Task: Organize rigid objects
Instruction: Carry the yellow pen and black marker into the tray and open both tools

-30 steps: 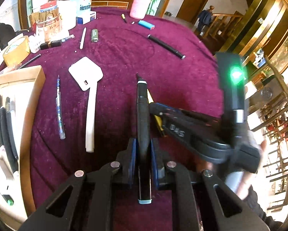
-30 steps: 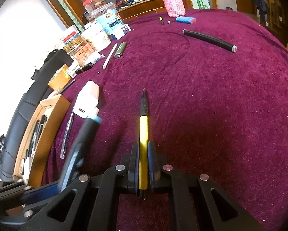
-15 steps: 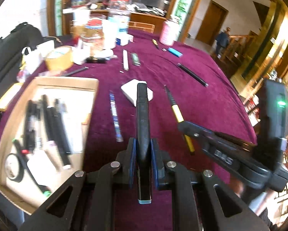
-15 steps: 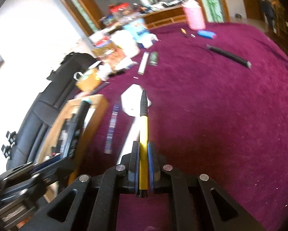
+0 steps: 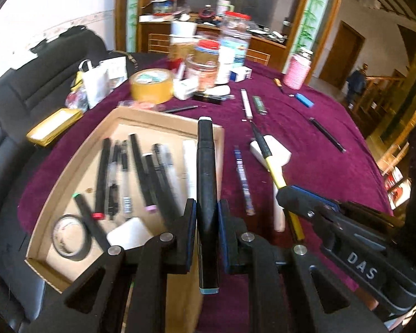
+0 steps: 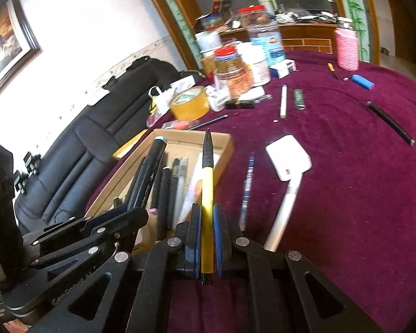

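- While both grippers hang above the box's near right corner, the left gripper (image 5: 206,222) has its fingers (image 5: 190,230) clamped on a black marker (image 5: 205,172), which points away over the box (image 5: 69,166).
- The right gripper (image 6: 206,238) has its fingers (image 6: 194,236) closed tight on a yellow pen (image 6: 207,194), black tip forward, over the box's right wall.
- In the box lie several dark markers and pens, side by side, with a tape ring (image 5: 69,237) in the near left corner.
- On the purple counter (image 5: 319,166), right of the box, lies a blue pen (image 5: 244,180), roughly parallel to the box's wall.
- Further right lies a white spatula (image 6: 287,166), handle toward the camera.
- Well apart, near the far right, lie a black stick (image 6: 390,123) and a blue lighter (image 6: 362,82).
- A yellow tape roll (image 5: 151,86) and jars crowd the far left side.
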The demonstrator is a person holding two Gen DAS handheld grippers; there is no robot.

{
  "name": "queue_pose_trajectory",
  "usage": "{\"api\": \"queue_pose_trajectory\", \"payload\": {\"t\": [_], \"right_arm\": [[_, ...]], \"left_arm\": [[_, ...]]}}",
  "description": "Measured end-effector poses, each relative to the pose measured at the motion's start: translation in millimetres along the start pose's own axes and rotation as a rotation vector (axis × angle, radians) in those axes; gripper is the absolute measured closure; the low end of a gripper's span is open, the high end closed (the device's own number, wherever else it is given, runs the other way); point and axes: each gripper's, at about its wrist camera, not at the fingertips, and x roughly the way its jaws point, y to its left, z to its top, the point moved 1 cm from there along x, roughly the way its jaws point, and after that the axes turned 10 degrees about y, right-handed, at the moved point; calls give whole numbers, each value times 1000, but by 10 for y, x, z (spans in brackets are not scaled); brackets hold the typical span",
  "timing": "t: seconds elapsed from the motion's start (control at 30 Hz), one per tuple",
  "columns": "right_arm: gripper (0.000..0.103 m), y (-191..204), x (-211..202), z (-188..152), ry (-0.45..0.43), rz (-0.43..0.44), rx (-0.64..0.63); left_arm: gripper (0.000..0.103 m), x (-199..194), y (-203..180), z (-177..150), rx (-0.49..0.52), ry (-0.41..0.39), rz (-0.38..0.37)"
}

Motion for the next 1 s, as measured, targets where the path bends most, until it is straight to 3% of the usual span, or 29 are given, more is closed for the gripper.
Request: {"api": "queue_pose_trajectory", "payload": {"t": [0.2,0.37,0.53,0.73,1.0], "right_arm": [[95,197,216,105,32,11,-38],[95,261,461,212,82,32,-34],[95,269,695,293,134,56,-21],[95,319,970,390,179,61,-22],[95,339,1251,490,224,30,-19]], "left_arm": [[88,63,352,54,-68,-1,23],[88,207,772,137,-167,47,-77],[88,360,1058,189,-242,85,-116],[88,524,1166,259,-280,115,-140],[88,713,1222,388,-305,144,-113]]}}
